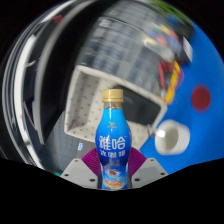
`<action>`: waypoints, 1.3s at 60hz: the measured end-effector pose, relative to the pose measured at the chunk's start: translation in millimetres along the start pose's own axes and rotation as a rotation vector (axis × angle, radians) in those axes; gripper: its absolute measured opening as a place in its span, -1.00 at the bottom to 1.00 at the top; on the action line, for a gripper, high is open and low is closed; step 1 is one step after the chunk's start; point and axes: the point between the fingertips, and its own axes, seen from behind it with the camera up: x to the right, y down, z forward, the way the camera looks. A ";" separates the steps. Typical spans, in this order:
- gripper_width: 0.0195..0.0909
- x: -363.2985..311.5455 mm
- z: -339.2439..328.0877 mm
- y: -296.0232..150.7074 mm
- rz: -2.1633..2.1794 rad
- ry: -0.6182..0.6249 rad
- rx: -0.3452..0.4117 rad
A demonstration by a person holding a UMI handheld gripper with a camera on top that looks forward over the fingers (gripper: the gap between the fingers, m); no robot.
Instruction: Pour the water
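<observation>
A blue bottle (112, 140) is seen gripped between the fingers of the tongs (113, 172), the purple pads (90, 160) pressed against its lower body from both sides, so the tongs are judged to be clenched on it. The bottle is held upright, its long axis running straight toward twelve o'clock from the tongs, and its yellow cap (113, 95) is still seated on the neck. White characters are printed on the label, but their meaning is left unread here.

Beyond the bottle, at about eleven o'clock, a white crate (92, 105) with an open top is shown on a grey surface. At about two o'clock from the tongs, just beside the bottle's right flank, a white cup (172, 136) is set on a blue mat (200, 125), its mouth open upward. A red disc (201, 97) is printed or laid on the mat farther out, toward one o'clock.

The coming move is judged to turn on that two o'clock bearing: the bottle would have to be carried right and tipped from vertical until its neck is brought over the cup. With the cap apparently still on, no pouring can be expected until it is removed. Whether water is inside cannot be told.
</observation>
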 end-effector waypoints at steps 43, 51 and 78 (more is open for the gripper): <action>-0.61 153.3 -23.9 -185.5 -1.112 0.301 0.197; -0.61 182.3 -14.8 -181.9 -1.150 0.321 0.186; 0.12 197.6 -21.6 -174.5 -1.133 0.337 0.241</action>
